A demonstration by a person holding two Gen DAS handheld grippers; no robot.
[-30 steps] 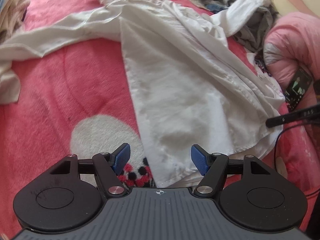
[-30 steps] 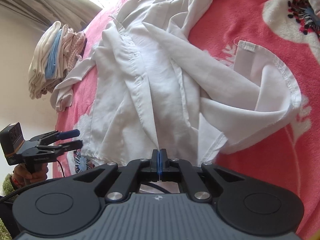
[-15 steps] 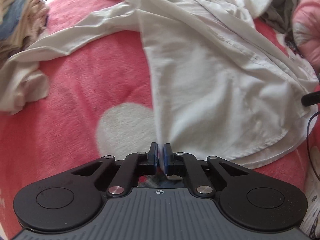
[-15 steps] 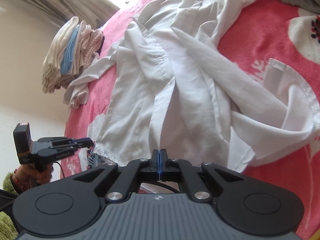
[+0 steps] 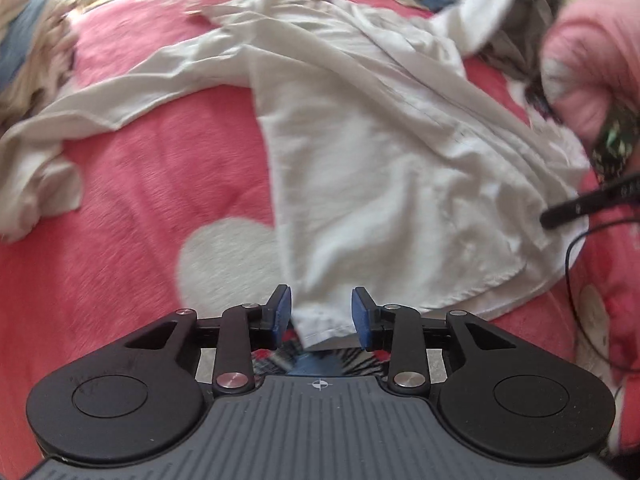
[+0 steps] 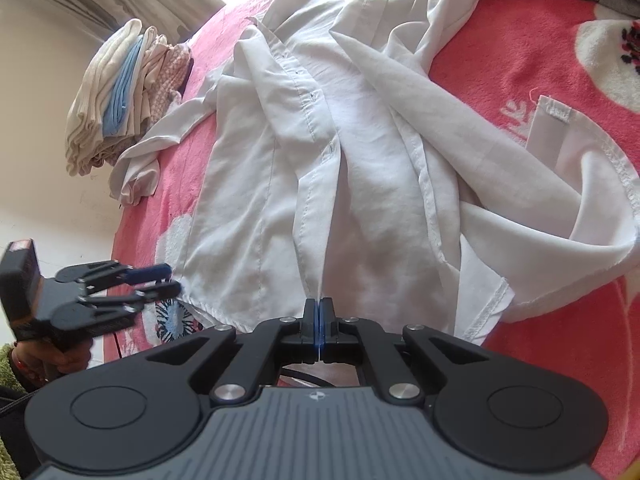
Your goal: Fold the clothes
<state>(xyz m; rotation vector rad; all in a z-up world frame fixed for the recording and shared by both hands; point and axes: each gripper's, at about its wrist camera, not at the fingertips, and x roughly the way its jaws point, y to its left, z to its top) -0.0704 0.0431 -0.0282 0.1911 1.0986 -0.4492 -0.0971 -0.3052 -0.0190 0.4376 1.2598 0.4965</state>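
Observation:
A white button-up shirt lies spread on the pink blanket, one sleeve trailing left. My left gripper hovers at the shirt's near hem corner; its jaws are opening, and the corner lies loose between the blue pads without being pressed. In the right wrist view that left gripper shows at the shirt's lower left corner. My right gripper is shut on the front edge of the shirt at the hem, and the cloth rises taut to its pads. One of its fingers shows at the right of the left wrist view.
A stack of folded clothes sits at the far left of the bed. Grey garments are heaped at the far right beside a pink quilt. A phone and a black cable lie near the shirt's right hem.
The left gripper closed on the hem corner, then reopened; the corner now lies loose between its pads. The right gripper stayed shut on the front edge, and the shirt lies flatter.

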